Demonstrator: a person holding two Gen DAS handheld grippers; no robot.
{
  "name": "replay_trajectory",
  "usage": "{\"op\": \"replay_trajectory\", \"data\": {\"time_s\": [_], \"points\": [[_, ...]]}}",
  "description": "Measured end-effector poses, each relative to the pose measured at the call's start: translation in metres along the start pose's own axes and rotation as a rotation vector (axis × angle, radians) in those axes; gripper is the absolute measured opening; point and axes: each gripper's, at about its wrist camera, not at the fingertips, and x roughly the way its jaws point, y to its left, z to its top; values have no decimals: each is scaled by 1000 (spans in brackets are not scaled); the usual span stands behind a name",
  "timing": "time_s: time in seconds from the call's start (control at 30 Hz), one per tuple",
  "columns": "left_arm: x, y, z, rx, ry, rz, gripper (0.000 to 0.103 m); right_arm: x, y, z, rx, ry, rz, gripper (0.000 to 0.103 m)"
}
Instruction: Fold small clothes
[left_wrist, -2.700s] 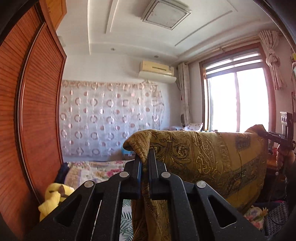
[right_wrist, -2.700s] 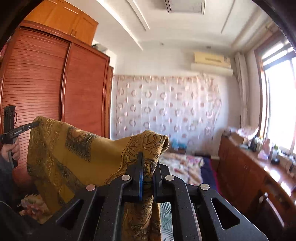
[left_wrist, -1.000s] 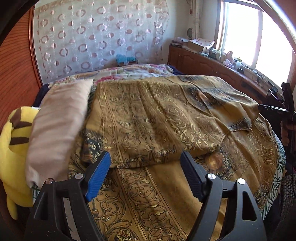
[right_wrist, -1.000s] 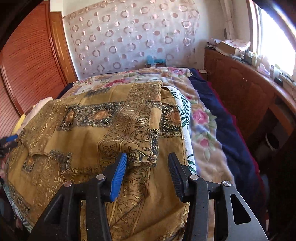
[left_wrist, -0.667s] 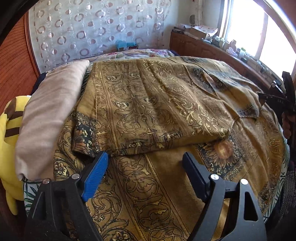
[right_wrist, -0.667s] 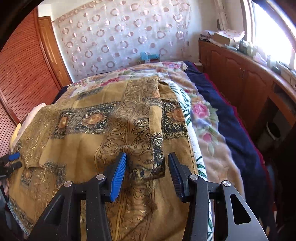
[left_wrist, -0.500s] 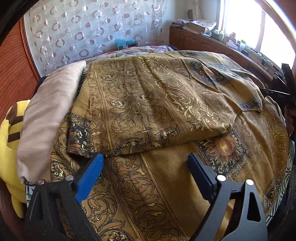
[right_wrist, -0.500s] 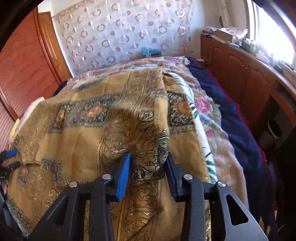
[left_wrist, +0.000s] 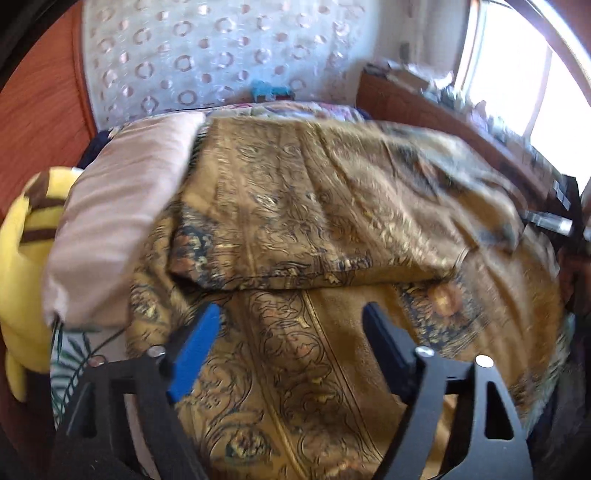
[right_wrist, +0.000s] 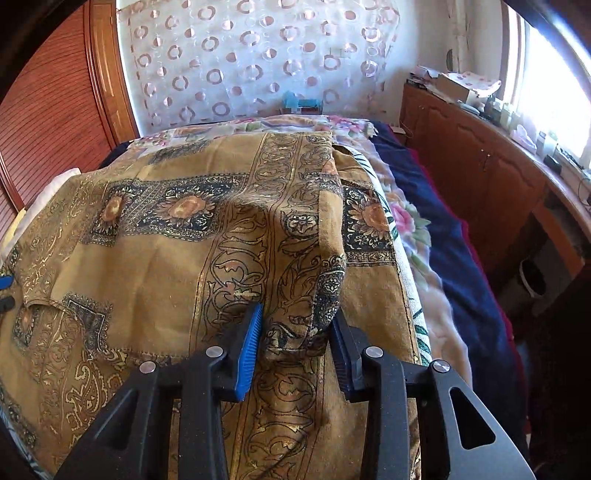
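A gold-brown patterned cloth (left_wrist: 325, 206) lies spread on the bed, its far half folded over toward me, with the fold edge across the middle of the left wrist view. My left gripper (left_wrist: 291, 332) is open and empty, just above the lower layer below that edge. In the right wrist view the same cloth (right_wrist: 166, 258) covers the bed. My right gripper (right_wrist: 297, 330) has its jaws narrowed around a bunched corner of the folded layer, with the cloth touching both pads.
A beige pillow (left_wrist: 122, 221) and a yellow plush toy (left_wrist: 26, 266) lie at the left of the bed. A floral and navy blanket (right_wrist: 436, 236) lies on the right. A wooden cabinet (right_wrist: 491, 162) runs under the window. A wooden wardrobe (right_wrist: 51, 96) stands left.
Both grippers let go of the raised cloth, which now lies folded on the bed. The right jaws have narrowed around the cloth corner. The left gripper shifted slightly and stays open.
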Motion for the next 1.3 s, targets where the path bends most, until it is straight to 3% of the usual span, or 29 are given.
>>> {"op": "replay_trajectory", "data": {"time_s": [0.1, 0.27, 0.33, 0.5, 0.8, 0.9, 1.1, 1.13, 1.17, 1.3], "points": [[-9, 13, 3, -53, -32, 19, 60, 3, 0, 1, -1, 0, 2, 37], [-8, 30, 15, -94, -45, 65, 47, 4, 0, 0, -2, 0, 2, 37], [-4, 33, 17, -93, -47, 75, 36, 4, 0, 0, -3, 0, 1, 37], [12, 37, 20, -89, -5, 142, 36, 3, 0, -1, -5, 0, 0, 37], [16, 39, 20, -80, 19, 153, 36, 4, 0, -1, -4, -1, 1, 37], [16, 31, 23, -30, 16, 153, 25, 3, 0, -1, -5, -1, 0, 37], [19, 28, 27, -22, 14, 154, 23, 4, 0, -1, -5, -1, 0, 37], [20, 28, 28, -24, 14, 152, 12, 4, 0, -1, -5, -1, 0, 37], [20, 29, 29, -28, 13, 148, 8, 4, -1, -1, -5, -2, 0, 37], [11, 23, 30, -6, -25, 146, 6, 4, -1, -2, -4, -2, 2, 37]]}}
